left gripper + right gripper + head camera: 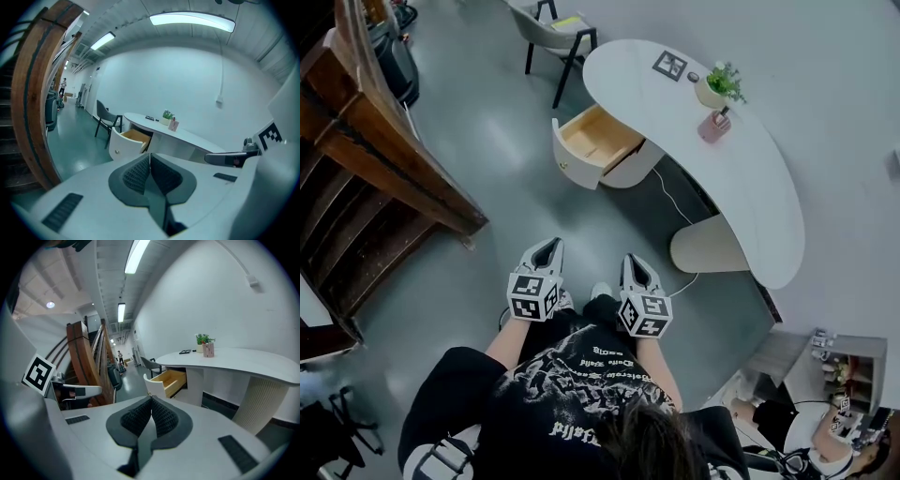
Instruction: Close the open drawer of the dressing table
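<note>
1. The left tongs (548, 246) and right tongs (635, 262) are held side by side in front of the person, near each other but apart. Both point forward and slightly down toward the grey floor (487, 197).
2. Both forearms reach straight out from the black printed shirt (581, 384). Each of the 2 tongs carries its marker cube, the left cube (532, 295) and the right cube (644, 314), just ahead of the wrist.
3. In the left gripper view, the left tongs (150, 154) are pressed together, the ribbed pads meeting with nothing between them.
4. In the right gripper view, the right tongs (151, 399) are likewise pressed together and empty.
5. The drawer (595, 141) stands pulled out from the left end of the white curved counter (750, 169), its pale wooden inside showing. It is well apart from both tongs, ahead of them across open floor.
6. The drawer (129, 140) sits above and slightly left of the jaw tips in the left gripper view; the drawer (171, 380) sits above and slightly right of them in the right gripper view.
7. On the counter stand a potted plant (717, 86), a pink cup (713, 126) just beside it and a marker card (669, 65).
8. A chair (558, 33) stands beyond the drawer, and a wooden staircase (384, 141) runs along the left.
</note>
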The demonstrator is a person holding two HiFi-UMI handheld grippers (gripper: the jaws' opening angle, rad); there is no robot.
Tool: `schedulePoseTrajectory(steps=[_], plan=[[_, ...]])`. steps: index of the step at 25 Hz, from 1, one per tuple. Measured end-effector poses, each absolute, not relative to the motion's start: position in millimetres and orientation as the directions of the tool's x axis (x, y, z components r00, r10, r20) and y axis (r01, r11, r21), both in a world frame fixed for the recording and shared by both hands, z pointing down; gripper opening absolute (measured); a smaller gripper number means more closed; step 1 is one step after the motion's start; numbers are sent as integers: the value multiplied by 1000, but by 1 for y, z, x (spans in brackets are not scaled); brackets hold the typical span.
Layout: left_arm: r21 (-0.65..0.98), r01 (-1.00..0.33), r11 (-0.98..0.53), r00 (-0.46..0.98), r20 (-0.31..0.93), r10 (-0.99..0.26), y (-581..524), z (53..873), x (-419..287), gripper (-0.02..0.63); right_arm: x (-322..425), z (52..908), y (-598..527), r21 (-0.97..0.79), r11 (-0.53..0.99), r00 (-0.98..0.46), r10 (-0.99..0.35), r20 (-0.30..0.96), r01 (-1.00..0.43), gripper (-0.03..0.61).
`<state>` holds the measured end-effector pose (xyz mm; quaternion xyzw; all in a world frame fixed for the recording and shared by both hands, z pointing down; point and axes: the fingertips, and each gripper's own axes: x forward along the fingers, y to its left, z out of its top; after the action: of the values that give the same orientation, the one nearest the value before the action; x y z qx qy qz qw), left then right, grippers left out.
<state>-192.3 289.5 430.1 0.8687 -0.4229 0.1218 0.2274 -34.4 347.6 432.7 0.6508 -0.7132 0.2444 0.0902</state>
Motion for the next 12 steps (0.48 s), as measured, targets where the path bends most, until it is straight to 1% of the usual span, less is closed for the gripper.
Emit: schedulePoseTrajectory(steps=[7, 12], plan=[[288, -797, -531, 604, 402, -688, 286, 431, -199, 26, -45, 436, 337, -235, 72, -174, -876, 450, -969, 26], [280, -820, -499, 572, 407, -712, 274, 433, -205, 26, -48, 440, 317, -245, 113, -215, -869, 446, -963, 26]])
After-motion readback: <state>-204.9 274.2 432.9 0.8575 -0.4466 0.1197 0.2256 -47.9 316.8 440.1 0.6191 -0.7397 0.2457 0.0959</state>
